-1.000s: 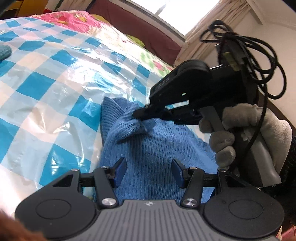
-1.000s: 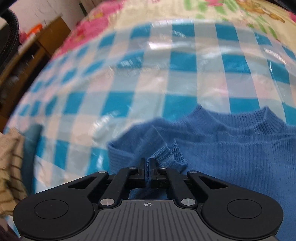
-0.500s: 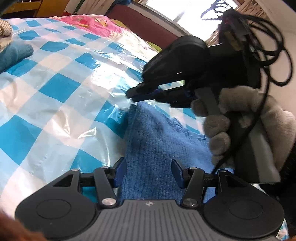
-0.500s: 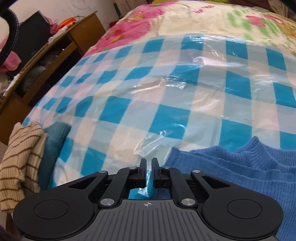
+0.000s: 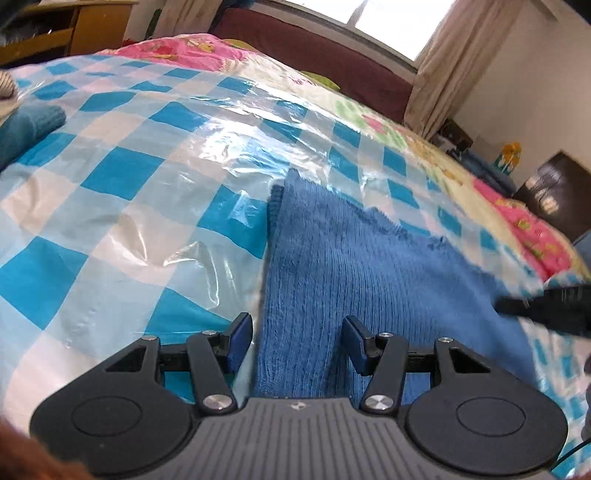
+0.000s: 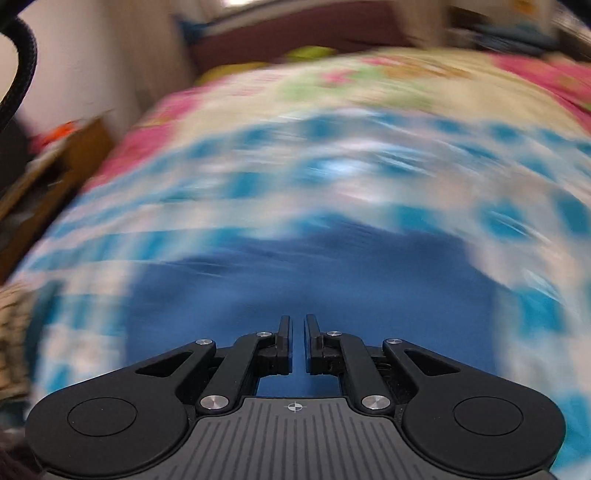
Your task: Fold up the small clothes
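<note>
A blue knitted sweater [image 5: 351, 266] lies flat on the blue-and-white checked plastic sheet [image 5: 110, 166], its sleeve folded in over the body. My left gripper [image 5: 297, 332] hovers open at the sweater's near left edge, the cloth between its blue pads but not pinched. In the left wrist view only the dark blurred tip of my right gripper [image 5: 517, 306] shows at the right edge. The right wrist view is smeared by motion. There my right gripper [image 6: 298, 325] is shut with nothing in it, above the middle of the sweater [image 6: 314, 280].
A teal folded cloth [image 5: 26, 125] and a striped garment [image 6: 11, 332] lie at the sheet's left end. Wooden furniture [image 5: 92, 29] stands beyond them. A flowered bedspread [image 5: 406, 133] and a maroon headboard [image 5: 314, 51] lie behind the sheet.
My right gripper let go of the sleeve cuff, then swept fast to the right, nearly out of the left wrist view. The sleeve now lies flat on the sweater. My left gripper tilted a little.
</note>
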Demonstrator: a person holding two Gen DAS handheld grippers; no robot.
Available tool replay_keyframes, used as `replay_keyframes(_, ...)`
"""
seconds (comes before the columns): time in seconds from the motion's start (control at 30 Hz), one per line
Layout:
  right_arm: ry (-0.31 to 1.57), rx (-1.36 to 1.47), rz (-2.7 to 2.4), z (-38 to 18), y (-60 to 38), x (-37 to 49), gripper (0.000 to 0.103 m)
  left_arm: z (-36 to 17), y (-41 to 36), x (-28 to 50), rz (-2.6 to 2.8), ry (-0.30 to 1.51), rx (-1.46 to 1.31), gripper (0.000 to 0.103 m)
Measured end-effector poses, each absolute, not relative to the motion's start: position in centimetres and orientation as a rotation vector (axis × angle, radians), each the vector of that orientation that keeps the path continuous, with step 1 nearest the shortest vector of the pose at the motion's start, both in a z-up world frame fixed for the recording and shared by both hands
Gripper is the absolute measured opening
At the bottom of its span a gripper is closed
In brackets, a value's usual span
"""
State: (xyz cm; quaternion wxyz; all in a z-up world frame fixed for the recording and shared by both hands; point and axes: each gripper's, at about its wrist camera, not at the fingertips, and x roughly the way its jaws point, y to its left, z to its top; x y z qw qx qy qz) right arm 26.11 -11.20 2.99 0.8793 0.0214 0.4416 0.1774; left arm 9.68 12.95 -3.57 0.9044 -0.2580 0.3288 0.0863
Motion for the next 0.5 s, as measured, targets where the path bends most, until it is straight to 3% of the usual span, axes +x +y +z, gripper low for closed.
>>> replay_keyframes(0.03, 0.94, 0.052, 0.316, 2.0, -12.9, 26.4, 0.009, -3.6, 12.7, 9.8, 0.184, 0.686, -0.515, 0.056)
replay_keyframes(0.1, 0.979, 0.102, 0.24, 0.1, -16.4, 27.1, 0.0, -3.3, 12.0, 9.9, 0.193, 0.693, -0.48, 0.056)
replay_keyframes(0.2, 0.972, 0.309, 0.258, -0.2, -20.4, 26.6, 0.0, -2.8, 11.2, 9.7, 0.199, 0.706, -0.451, 0.056)
replay_keyframes(0.27, 0.926, 0.321, 0.273, 0.5, -21.4, 26.0, 0.009, -2.4, 10.6, 9.5, 0.204, 0.712, -0.427, 0.056)
replay_keyframes(0.37, 0.867, 0.312, 0.279, 1.2, -22.2, 26.0, 0.011, -1.8, 9.8, 9.4, 0.209, 0.711, -0.375, 0.056)
replay_keyframes(0.5, 0.849, 0.316, 0.251, 0.7, -23.0, 27.5, 0.024, -1.3, 9.5, 10.0, 0.215, 0.725, -0.352, 0.056)
